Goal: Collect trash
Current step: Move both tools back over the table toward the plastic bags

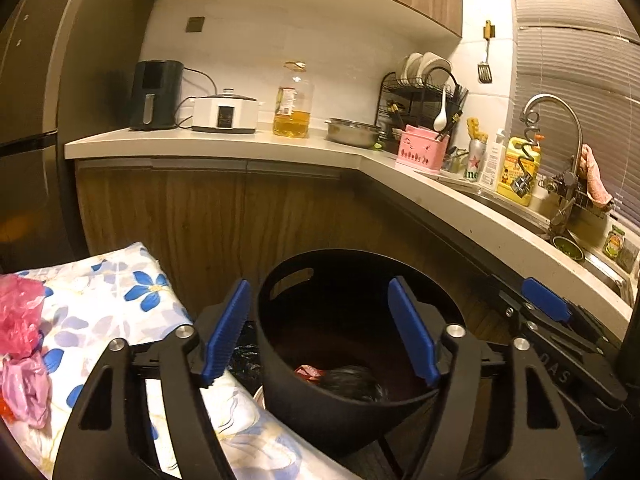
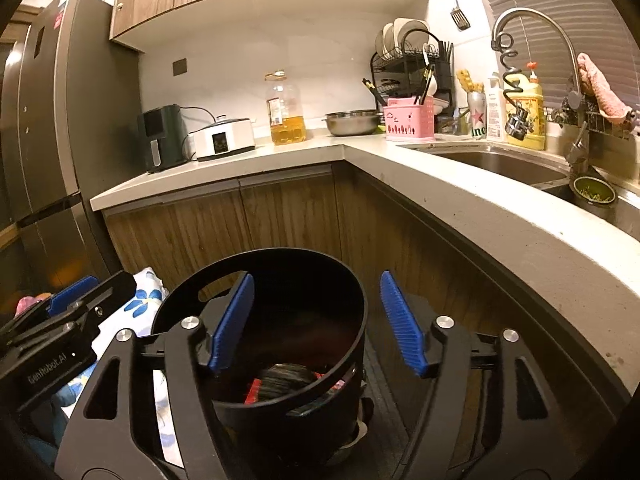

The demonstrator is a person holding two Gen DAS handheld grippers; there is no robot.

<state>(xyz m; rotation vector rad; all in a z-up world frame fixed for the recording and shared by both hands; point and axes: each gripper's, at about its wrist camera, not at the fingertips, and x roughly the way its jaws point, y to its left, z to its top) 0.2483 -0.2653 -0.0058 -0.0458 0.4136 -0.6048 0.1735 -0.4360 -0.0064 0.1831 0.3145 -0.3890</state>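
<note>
Blue pads sit on the tips of both tongs, and both pairs stand wide apart with nothing pinched in them. The left gripper (image 1: 320, 330) points a little downward at the black bin (image 1: 344, 360) on the floor. Its left finger (image 1: 224, 332) hangs over the edge of the flowered cloth (image 1: 120, 304), and its right finger is in front of the bin's open mouth. The right gripper (image 2: 316, 324) also tips a little downward. Its left finger (image 2: 232, 322) is over the bin's mouth and its right finger is just outside the rim, on the side near the counter (image 2: 500, 224). The two tongs are side by side, near each other.

Down in the bin lies a dark crumpled bag (image 2: 286, 378) with some red trash (image 2: 256, 392) beside it. More trash is on the cloth, well to the left of the bin: a pink plastic bag (image 1: 20, 312) and a paler pink one (image 1: 26, 394) below it.
</note>
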